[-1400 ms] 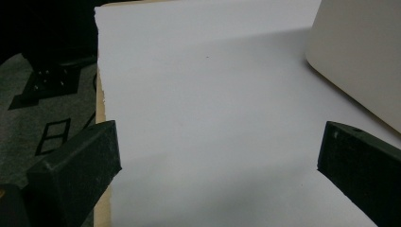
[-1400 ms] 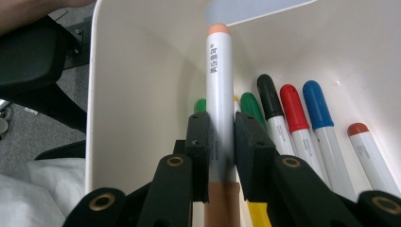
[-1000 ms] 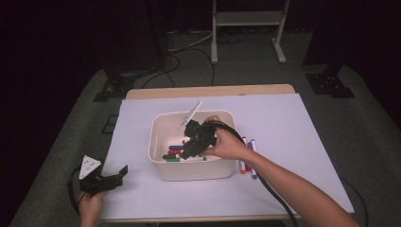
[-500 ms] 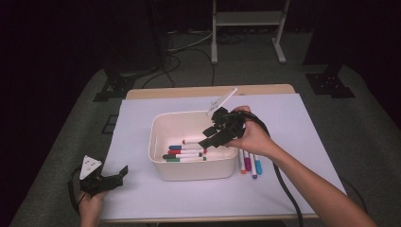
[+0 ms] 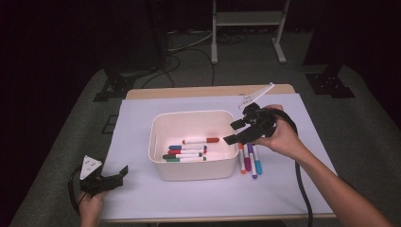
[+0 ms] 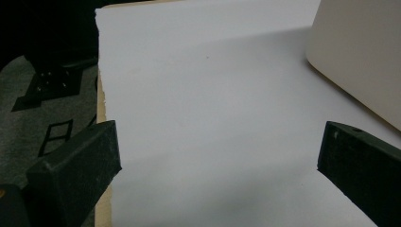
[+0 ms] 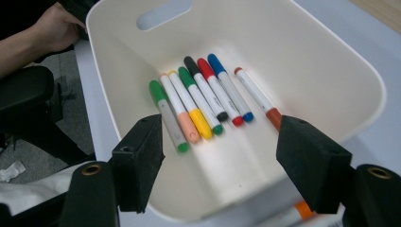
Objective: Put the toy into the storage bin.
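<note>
While the right gripper (image 5: 235, 131) is held above the right rim of the cream plastic bin (image 5: 161, 130), its jaws are seen spread wide with nothing between them; they have just been opening. Inside the bin, in the right gripper view, seven markers are laid side by side on the floor: a green-capped marker (image 7: 168, 115), a marker with a peach cap (image 7: 179, 108), a yellow-capped marker (image 7: 191, 105), a second green marker (image 7: 200, 100), a black marker (image 7: 206, 90), a red marker (image 7: 220, 91) and a blue marker (image 7: 230, 87). An eighth, the orange-brown marker (image 7: 257, 98), is set slightly apart, nearer the bin's right wall. A handle slot (image 7: 164, 14) is cut in the far wall in that view. Outside the bin, just beside its right wall, three further markers are laid on the white paper sheet (image 5: 142, 113): an orange one (image 5: 241, 160), a purple one (image 5: 248, 159) and a light blue one (image 5: 257, 161), directly under the right gripper. The left gripper (image 5: 119, 173) is rested at the near left corner of the sheet, well apart from the bin, with its jaws released and empty over bare paper. The sheet is spread over a wooden table (image 5: 208, 91).
</note>
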`<state>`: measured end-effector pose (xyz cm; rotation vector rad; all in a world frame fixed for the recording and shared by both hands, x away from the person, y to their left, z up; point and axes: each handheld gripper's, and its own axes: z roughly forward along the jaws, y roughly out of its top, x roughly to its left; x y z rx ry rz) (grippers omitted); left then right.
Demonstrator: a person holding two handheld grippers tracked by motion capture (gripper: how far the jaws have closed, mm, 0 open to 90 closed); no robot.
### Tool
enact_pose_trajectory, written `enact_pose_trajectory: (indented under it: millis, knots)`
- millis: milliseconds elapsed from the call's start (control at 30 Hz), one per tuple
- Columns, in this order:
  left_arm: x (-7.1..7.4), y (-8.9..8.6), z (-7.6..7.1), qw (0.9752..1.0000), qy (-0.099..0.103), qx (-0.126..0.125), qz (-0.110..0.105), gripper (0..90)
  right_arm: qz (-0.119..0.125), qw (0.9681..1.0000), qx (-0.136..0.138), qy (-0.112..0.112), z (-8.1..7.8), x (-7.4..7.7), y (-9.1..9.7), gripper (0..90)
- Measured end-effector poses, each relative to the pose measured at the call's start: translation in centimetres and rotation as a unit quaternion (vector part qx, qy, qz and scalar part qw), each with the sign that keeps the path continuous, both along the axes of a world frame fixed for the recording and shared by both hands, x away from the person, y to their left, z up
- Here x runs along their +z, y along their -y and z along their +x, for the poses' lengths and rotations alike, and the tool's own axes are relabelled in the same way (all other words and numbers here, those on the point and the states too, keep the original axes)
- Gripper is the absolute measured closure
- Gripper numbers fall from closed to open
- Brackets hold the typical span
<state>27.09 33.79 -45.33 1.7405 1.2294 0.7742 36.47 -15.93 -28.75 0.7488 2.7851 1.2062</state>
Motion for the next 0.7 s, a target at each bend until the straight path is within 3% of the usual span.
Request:
enact_pose_trajectory:
  millis: [233, 400, 700]
  knots:
    - [0.0, 0.0, 0.0, 1.0000, 0.001, 0.000, 0.002, 0.0, 0.005, 0.9993, -0.036, -0.005, -0.2, -1.2, 3.5, 26.8]
    - [0.0, 0.0, 0.0, 1.0000, 0.000, 0.001, 0.002, 0.0, 0.006, 0.9978, -0.064, -0.019, -0.2, -3.0, 6.0, 26.8]
    - [0.0, 0.0, 0.0, 1.0000, 0.000, 0.001, 0.004, 0.0, -0.013, 0.9947, -0.096, -0.036, 0.2, -6.7, 7.9, 26.8]
